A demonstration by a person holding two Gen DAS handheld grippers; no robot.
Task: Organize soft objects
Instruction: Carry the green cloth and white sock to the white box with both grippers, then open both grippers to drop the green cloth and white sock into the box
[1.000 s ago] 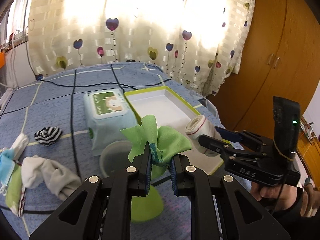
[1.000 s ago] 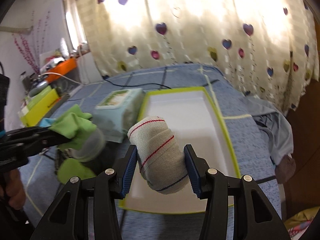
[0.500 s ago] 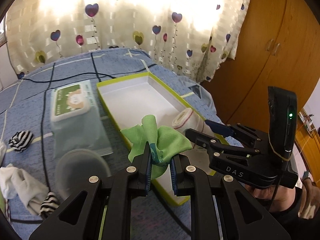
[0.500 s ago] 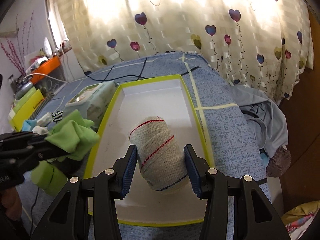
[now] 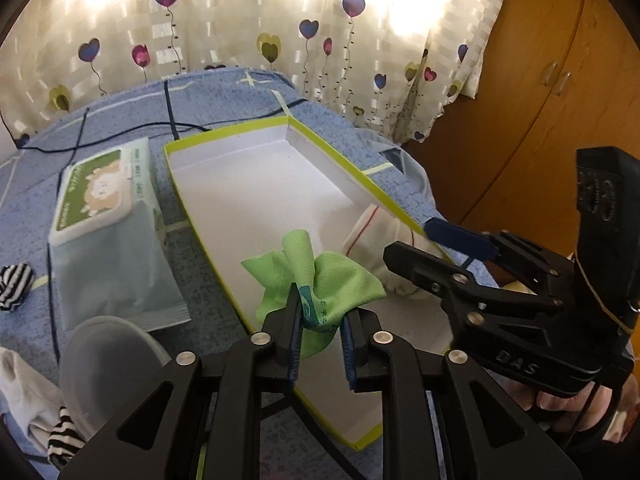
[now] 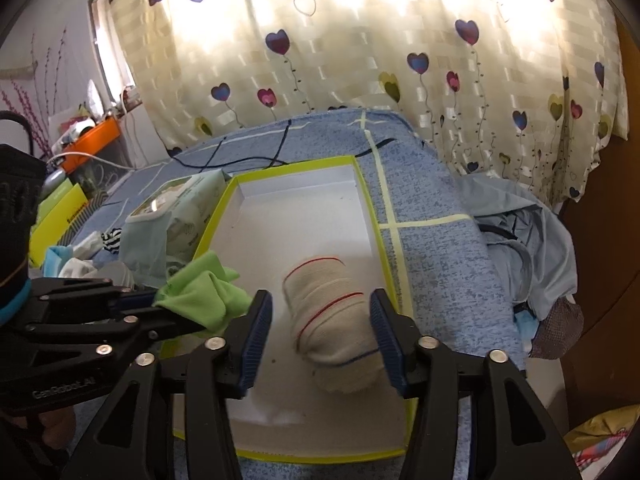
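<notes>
Both grippers are letting go over the tray [image 6: 372,216]: right gripper [image 6: 320,332] standing wide around the rolled sock [image 6: 332,320], left gripper [image 5: 320,328] loosening off the green cloth [image 5: 320,276] (both jaws just opened); next, withdrawing for the remaining socks.

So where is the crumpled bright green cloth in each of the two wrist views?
Left wrist view: the crumpled bright green cloth sits low at centre, between the left gripper fingers, over the near end of the white box with the yellow-green rim.
Right wrist view: the cloth is at left of centre, over the box's left rim.
Shared landmark: that box.
</notes>
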